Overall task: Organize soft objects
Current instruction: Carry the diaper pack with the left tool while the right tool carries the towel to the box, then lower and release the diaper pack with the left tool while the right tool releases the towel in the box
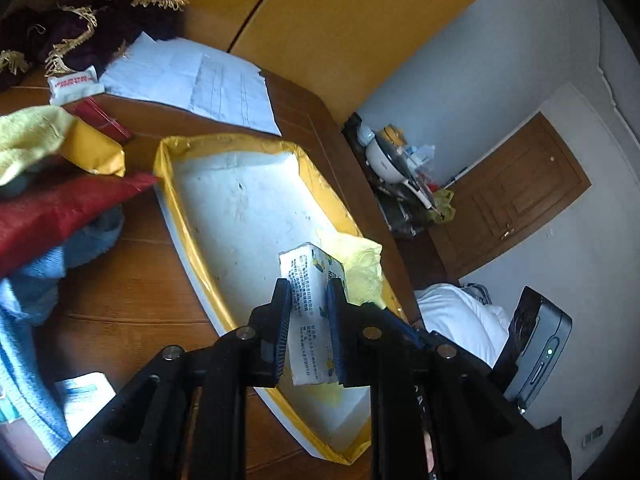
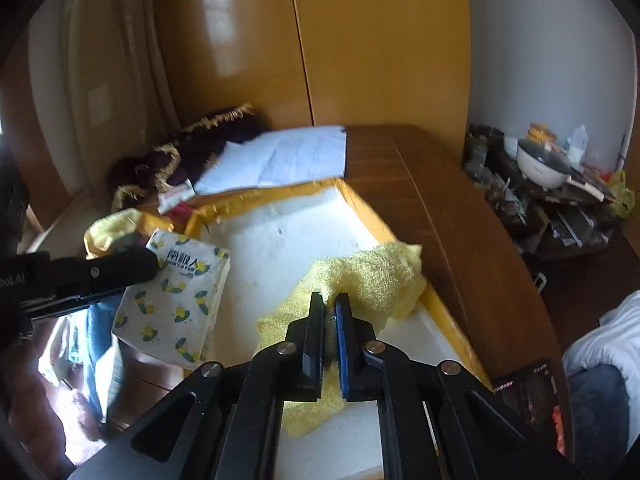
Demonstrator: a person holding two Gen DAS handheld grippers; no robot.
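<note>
My left gripper is shut on a white tissue pack with lemon prints and holds it over the near end of a white tray with a yellow rim. The pack and the left gripper's fingers also show in the right wrist view, above the tray's left side. My right gripper is shut on a yellow towel that lies in the tray by its right rim. The towel shows just beyond the pack in the left wrist view.
Left of the tray lies a pile: a yellow cloth, a red bag, a blue knit. White papers and a dark fringed cloth lie at the table's far end. A cluttered side table stands right.
</note>
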